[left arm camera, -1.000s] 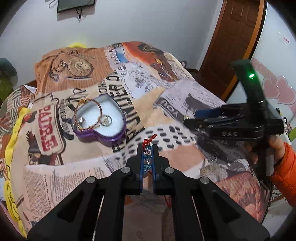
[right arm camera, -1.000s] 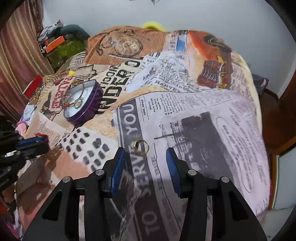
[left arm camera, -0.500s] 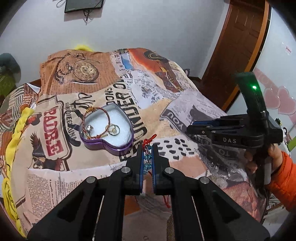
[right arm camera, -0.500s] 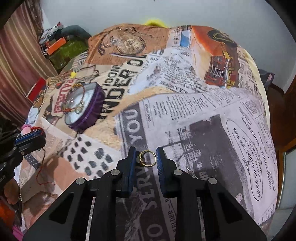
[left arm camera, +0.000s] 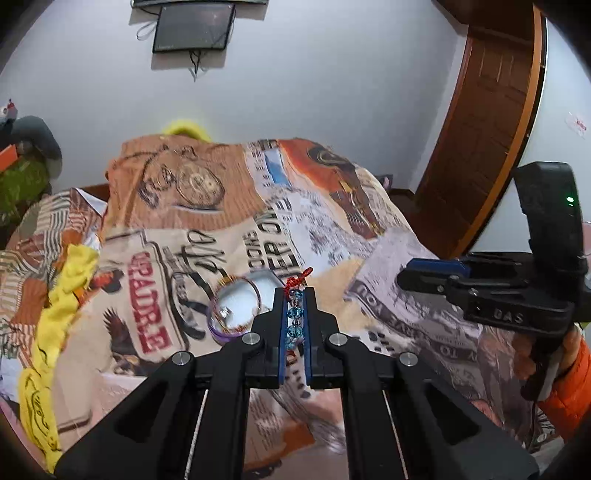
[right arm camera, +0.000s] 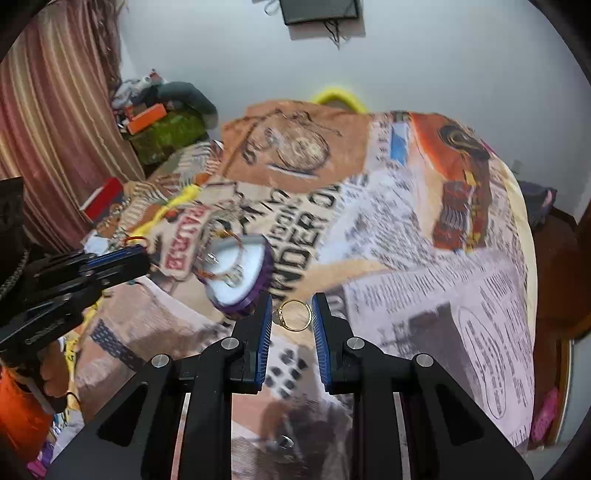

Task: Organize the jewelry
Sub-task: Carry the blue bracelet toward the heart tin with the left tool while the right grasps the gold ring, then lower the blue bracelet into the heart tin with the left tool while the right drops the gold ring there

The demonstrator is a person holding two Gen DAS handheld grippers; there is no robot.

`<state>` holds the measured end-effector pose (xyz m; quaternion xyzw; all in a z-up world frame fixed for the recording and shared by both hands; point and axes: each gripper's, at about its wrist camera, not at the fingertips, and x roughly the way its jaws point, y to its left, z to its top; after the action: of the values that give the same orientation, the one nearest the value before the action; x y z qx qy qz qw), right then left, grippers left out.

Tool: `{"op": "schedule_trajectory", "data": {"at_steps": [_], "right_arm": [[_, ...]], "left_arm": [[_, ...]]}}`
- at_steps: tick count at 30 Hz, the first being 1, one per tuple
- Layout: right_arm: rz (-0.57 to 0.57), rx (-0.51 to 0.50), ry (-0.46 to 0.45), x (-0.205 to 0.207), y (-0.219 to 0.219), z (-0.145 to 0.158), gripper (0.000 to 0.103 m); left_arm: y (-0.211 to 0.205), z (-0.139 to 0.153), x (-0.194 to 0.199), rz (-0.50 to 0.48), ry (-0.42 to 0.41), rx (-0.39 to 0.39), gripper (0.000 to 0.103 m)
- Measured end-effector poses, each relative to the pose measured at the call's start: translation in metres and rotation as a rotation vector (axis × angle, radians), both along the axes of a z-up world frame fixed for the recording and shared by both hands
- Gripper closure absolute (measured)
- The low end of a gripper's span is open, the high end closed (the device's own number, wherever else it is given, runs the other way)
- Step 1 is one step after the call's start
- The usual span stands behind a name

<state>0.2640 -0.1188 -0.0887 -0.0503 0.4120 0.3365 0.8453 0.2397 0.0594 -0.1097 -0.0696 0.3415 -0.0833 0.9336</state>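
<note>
1. Black left gripper [left arm camera: 295, 312], blue-padded, reached forward above the printed bedspread [left arm camera: 229, 206]; its jaws were clamped on a bracelet [left arm camera: 294, 314] of blue crystal beads, whose red cord end stuck out past the fingertips.
2. Bracelet position: held upright in the narrow slot between the pads, clear of the cloth, just right of and in front of the tin.
3. Purple heart-shaped tin [left arm camera: 236, 314], lying on the bedspread just left of the left fingertips and partly hidden by them; white lining. Contents: a thin orange bangle [right arm camera: 236, 251] along the rim and small rings, blurred in both views.
4. Black right gripper [right arm camera: 293, 317], level over the bedspread, gripped at its handle by a hand [left arm camera: 569, 354] in an orange sleeve at the right edge of the left wrist view.
5. Gold ring [right arm camera: 294, 315], pinched across its width between the right gripper's blue pads, on edge and lifted off the cloth; the tin lay just to its left.
6. Wall screen [left arm camera: 194, 26], dark, mounted above the bed; brown door [left arm camera: 480, 147] at right.
</note>
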Motion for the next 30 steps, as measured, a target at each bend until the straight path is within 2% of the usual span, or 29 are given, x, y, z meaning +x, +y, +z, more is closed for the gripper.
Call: {"op": "schedule_trajectory", "data": {"at_steps": [8, 17, 23, 30], "right_arm": [[0.042, 0.048, -0.025, 0.0, 0.028, 0.012, 0.083], [0.073, 0.038, -0.015, 0.012, 0.058, 0.002, 0.083], [0.093, 0.001, 0.011, 0.018, 0.074, -0.012, 0.083], [0.135, -0.047, 0.05, 0.019, 0.092, -0.032, 0.083]], "left_arm": [[0.017, 0.01, 0.011, 0.034, -0.033, -0.016, 0.097], [0.034, 0.013, 0.031, 0.072, -0.046, -0.015, 0.097], [0.045, -0.008, 0.053, 0.1, 0.014, -0.023, 0.097], [0.044, -0.038, 0.076, 0.071, 0.084, -0.04, 0.097]]}}
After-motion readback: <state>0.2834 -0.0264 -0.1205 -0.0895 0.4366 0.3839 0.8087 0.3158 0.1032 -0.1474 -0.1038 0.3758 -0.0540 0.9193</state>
